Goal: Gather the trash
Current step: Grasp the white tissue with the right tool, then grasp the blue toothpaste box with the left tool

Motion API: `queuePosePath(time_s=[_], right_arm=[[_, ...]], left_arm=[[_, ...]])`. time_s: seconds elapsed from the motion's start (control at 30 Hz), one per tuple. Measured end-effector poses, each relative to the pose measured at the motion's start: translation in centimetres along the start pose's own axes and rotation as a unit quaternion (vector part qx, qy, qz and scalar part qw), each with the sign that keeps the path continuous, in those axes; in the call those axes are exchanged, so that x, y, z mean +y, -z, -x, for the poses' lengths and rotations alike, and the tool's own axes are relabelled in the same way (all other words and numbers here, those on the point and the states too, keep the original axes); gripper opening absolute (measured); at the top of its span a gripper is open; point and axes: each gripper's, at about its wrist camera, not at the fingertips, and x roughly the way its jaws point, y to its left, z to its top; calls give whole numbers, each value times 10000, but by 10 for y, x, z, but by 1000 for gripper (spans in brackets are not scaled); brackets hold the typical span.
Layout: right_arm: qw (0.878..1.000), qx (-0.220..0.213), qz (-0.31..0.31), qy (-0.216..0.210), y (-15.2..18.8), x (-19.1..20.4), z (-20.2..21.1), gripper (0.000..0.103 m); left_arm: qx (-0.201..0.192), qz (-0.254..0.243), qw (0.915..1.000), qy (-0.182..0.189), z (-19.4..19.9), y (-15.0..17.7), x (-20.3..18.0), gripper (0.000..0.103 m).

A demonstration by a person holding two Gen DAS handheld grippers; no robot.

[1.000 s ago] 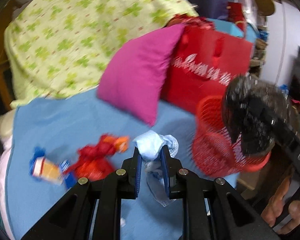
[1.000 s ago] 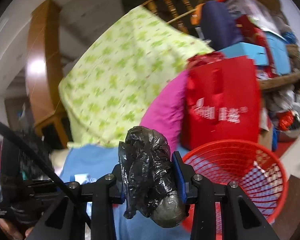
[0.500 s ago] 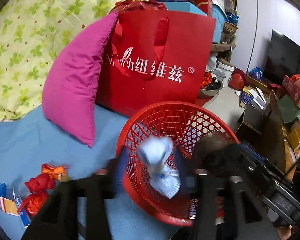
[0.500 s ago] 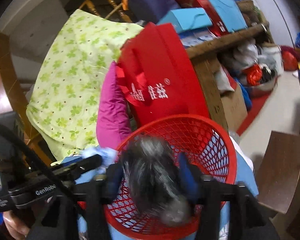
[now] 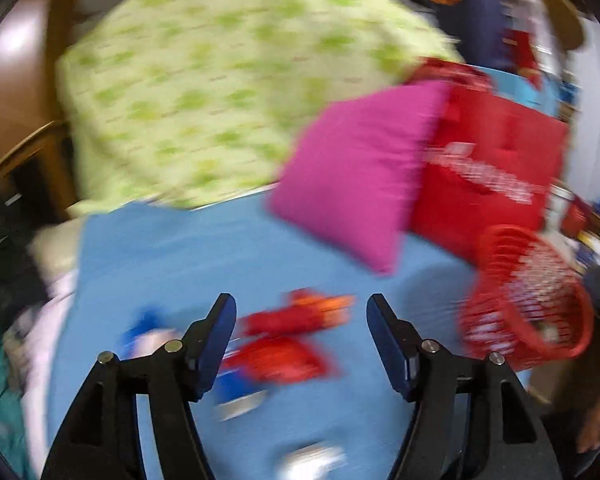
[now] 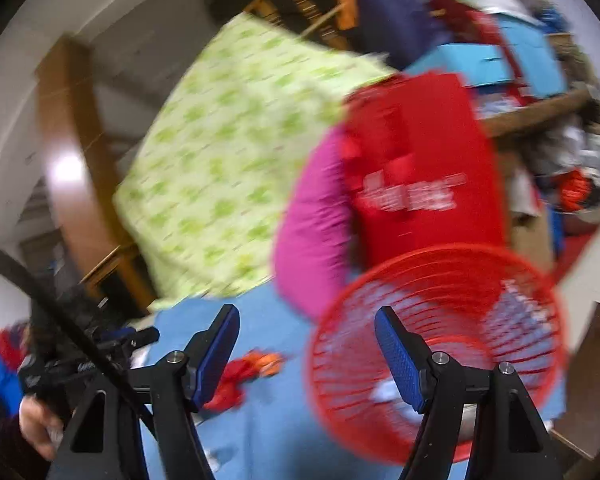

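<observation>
1. The left gripper [image 5: 300,322] has its jaws spread wide, with nothing between them; it hovers above the blue sheet [image 5: 188,264].
2. The right gripper [image 6: 306,334] is likewise spread wide and empty, just beside the rim of the one red basket [image 6: 440,344].
3. Beyond the left fingers lie blurred red wrappers [image 5: 288,340] and one blue-and-white packet [image 5: 148,338]; exact count cannot be told.
4. The basket stands at the sheet's edge, before one red bag [image 6: 420,168] and one pink pillow [image 5: 356,168].
</observation>
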Motion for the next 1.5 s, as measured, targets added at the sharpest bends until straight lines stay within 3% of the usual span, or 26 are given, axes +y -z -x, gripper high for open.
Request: queuePosePath(time_s=[0.13,0.23,0.33,0.4,0.7,0.73,0.8,0.9,1.0,1.17,1.3,1.37,1.5], right_arm=[[9928,912,237,-736,26,44,-39,74],[9732,1990,145,-1140,58,73,-80,74],[9528,2717,-70,-1351,87,89,-109,74],[9439,3078,67,-1192,108,100,-126,74],[9152,3957,-218,-725,161,111,-194,70],[9129,4016,-202,-707,167,112,-197,66],[9082,4131,-93,-670,179,114,-203,46],[9119,4049,-17,-668,181,113,-203,39],[9249,3754,11,-604,169,106,-195,30],[9399,3387,-63,-437,148,85,-182,30],[9472,3189,56,-330,138,76,-173,30],[9505,3088,76,-326,135,76,-171,30],[9560,2910,75,-355,128,77,-163,30]], left_arm=[[165,510,9947,-875,14,39,79,70],[396,799,9897,-1124,13,72,113,70],[606,1054,9866,-1084,9,96,130,70],[664,1145,9860,-1015,3,104,134,70],[694,1349,9875,-432,-12,92,124,70],[735,1377,9872,-334,-16,90,122,71],[836,1419,9862,-190,-28,86,113,72],[1012,1427,9846,-47,-51,78,95,73],[1196,1486,9816,96,-72,72,80,75],[1509,1449,9779,-28,-108,72,60,76],[1558,1570,9745,-377,-124,77,62,76],[1532,1662,9734,-369,-126,79,65,68],[1465,1630,9754,-238,-119,82,68,38]])
